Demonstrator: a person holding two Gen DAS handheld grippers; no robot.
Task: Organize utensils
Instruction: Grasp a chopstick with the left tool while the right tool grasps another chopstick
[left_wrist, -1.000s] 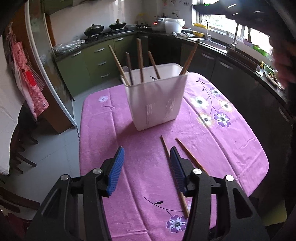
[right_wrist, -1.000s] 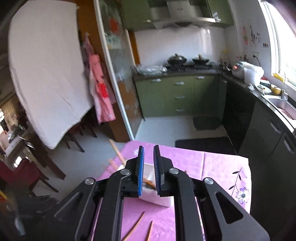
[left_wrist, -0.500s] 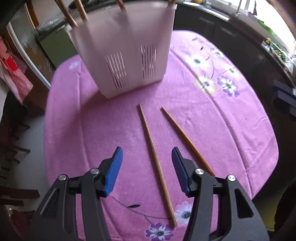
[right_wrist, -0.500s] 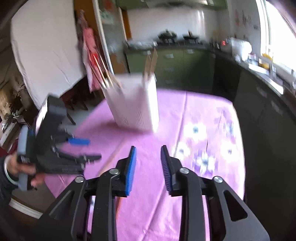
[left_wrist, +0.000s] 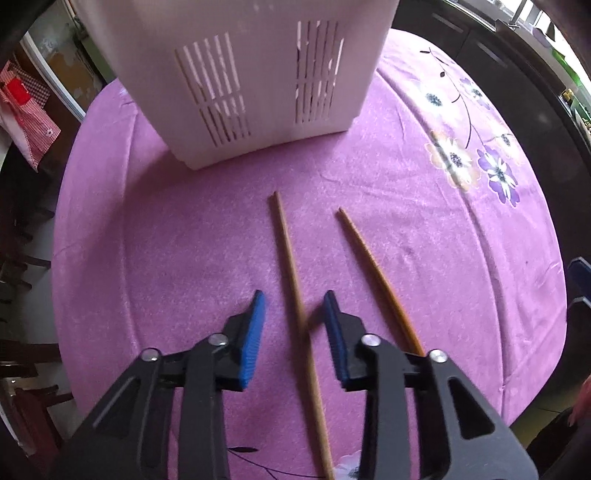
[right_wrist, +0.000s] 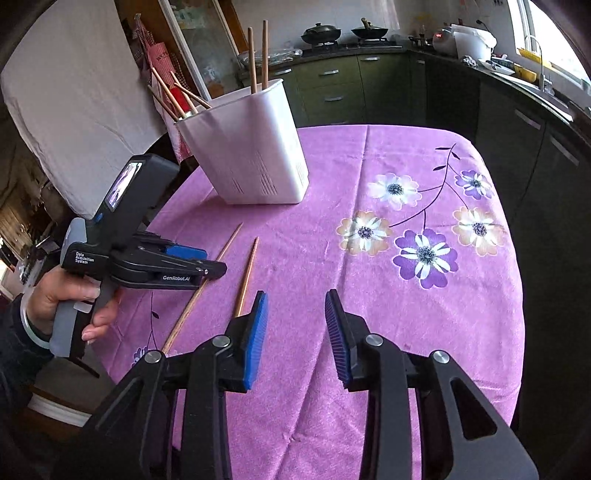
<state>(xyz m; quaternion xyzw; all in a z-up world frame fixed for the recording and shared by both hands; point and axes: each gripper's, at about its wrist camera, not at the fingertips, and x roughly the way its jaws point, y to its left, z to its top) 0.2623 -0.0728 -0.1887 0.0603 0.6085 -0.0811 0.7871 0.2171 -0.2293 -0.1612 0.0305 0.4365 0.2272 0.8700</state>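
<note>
Two wooden chopsticks lie side by side on the purple cloth. In the left wrist view the left chopstick (left_wrist: 286, 254) runs between the blue pads of my open left gripper (left_wrist: 294, 314), with a gap on each side. The right chopstick (left_wrist: 373, 269) passes under the right finger. The white slotted holder (left_wrist: 240, 74) stands just beyond. In the right wrist view the holder (right_wrist: 251, 147) has several chopsticks (right_wrist: 258, 55) standing in it. My right gripper (right_wrist: 296, 314) is open and empty above the cloth, to the right of both chopsticks (right_wrist: 245, 280). The left gripper's body (right_wrist: 147, 262) hovers over them.
The table (right_wrist: 406, 332) has a purple cloth with flower prints on the right side. A chair with a white cover (right_wrist: 74, 103) stands at the far left. Green and dark kitchen cabinets (right_wrist: 369, 81) line the back and right. The table's edge is close behind both grippers.
My left gripper has moved down and forward so its pads now flank the left chopstick, and its jaws have narrowed. My right gripper has swung down over the table and opened wider.
</note>
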